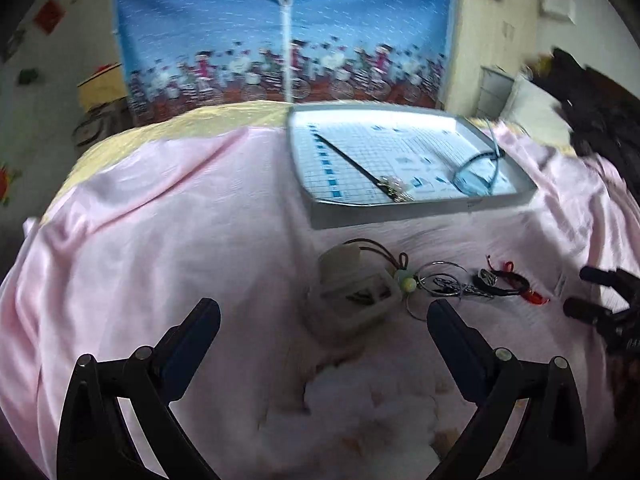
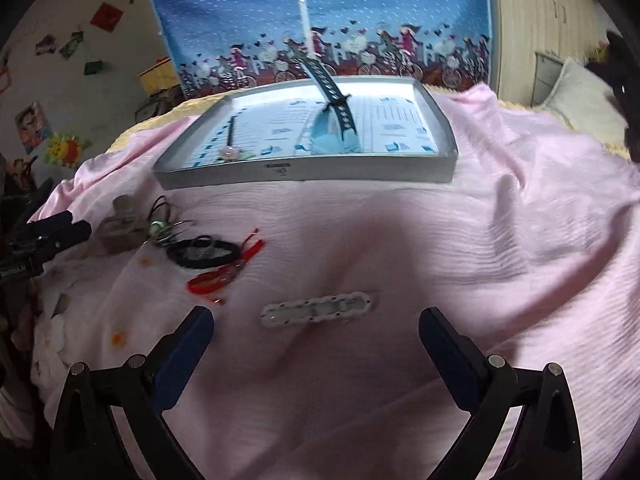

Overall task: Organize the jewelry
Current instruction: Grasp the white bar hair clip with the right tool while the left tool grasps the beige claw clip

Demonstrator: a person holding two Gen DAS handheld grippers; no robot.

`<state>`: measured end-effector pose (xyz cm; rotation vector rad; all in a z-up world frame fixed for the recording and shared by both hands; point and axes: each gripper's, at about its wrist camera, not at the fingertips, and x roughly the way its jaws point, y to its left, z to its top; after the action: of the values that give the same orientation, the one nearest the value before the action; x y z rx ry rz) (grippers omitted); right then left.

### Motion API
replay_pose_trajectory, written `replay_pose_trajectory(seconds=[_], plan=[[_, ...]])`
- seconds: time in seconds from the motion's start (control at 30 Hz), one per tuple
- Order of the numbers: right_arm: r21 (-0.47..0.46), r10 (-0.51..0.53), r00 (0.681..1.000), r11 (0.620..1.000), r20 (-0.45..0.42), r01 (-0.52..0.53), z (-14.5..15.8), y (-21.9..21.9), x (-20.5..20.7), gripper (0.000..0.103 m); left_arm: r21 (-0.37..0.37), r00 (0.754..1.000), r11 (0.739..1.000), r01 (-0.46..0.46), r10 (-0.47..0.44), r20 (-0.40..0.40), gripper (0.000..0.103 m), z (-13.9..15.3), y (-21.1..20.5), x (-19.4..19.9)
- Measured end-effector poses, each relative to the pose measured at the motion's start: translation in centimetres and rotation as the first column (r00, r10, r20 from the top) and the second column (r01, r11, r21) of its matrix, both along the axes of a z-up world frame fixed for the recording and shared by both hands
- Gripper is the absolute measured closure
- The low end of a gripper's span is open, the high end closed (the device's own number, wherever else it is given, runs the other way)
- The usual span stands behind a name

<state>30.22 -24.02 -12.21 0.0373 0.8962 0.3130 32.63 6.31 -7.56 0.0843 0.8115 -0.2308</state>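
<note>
In the left wrist view my left gripper (image 1: 323,312) is open just short of a small clear bottle (image 1: 352,292) on the pink cloth. To the bottle's right lie a green bead pendant (image 1: 404,280), metal rings (image 1: 440,280), a black bracelet (image 1: 504,284) and a red string (image 1: 534,298). My right gripper (image 2: 316,316) is open, with a white oblong hair clip (image 2: 316,307) lying just ahead between its fingertips. Behind stands a grey tray (image 2: 304,172) holding a black hair stick (image 2: 231,136) and a blue band with a perforated black strap (image 2: 332,92).
A pink cloth (image 2: 480,240) covers the bed, rumpled into folds at the right. A blue printed curtain (image 1: 280,20) hangs behind the tray. Dark clothing (image 1: 600,100) lies at the far right. The right gripper (image 1: 588,291) shows at the left view's right edge.
</note>
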Motion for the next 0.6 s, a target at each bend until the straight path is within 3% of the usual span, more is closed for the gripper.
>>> replay_pose_trajectory(seconds=[0.13, 0.33, 0.43, 0.5, 0.57, 0.6], plan=[[0.026, 0.000, 0.999, 1.000, -0.048, 0.002, -1.1, -0.2, 0.9, 0.015, 0.002, 0.996, 0.997, 0.075, -0.075, -0.054, 0.002, -1.2, -0.4, 2.4], [0.069, 0.070, 0.997, 0.995, -0.041, -0.067, -1.2, 1.0, 0.9, 0.037, -0.025, 0.982, 0.988, 0.150, -0.152, -0.115, 0.005, -2.3, -1.0, 3.8], [0.084, 0.099, 0.994, 0.992, -0.040, -0.095, -1.1, 1.7, 0.7, 0.038, -0.056, 0.973, 0.983, 0.174, -0.180, -0.146, 0.016, -2.6, -1.2, 4.1], [0.095, 0.115, 0.993, 0.989, -0.037, -0.111, -1.0, 2.0, 0.6, 0.040, -0.076, 0.968, 0.981, 0.177, -0.187, -0.165, 0.033, -2.8, -1.1, 4.4], [0.102, 0.123, 0.992, 0.988, -0.036, -0.119, -1.0, 2.1, 0.5, 0.041, -0.086, 0.967, 0.981, 0.174, -0.186, -0.176, 0.043, -2.9, -1.1, 4.5], [0.107, 0.126, 0.991, 0.987, -0.036, -0.121, -1.0, 2.1, 0.4, 0.042, -0.095, 0.965, 0.980, 0.176, -0.191, -0.178, 0.044, -2.9, -1.1, 4.5]])
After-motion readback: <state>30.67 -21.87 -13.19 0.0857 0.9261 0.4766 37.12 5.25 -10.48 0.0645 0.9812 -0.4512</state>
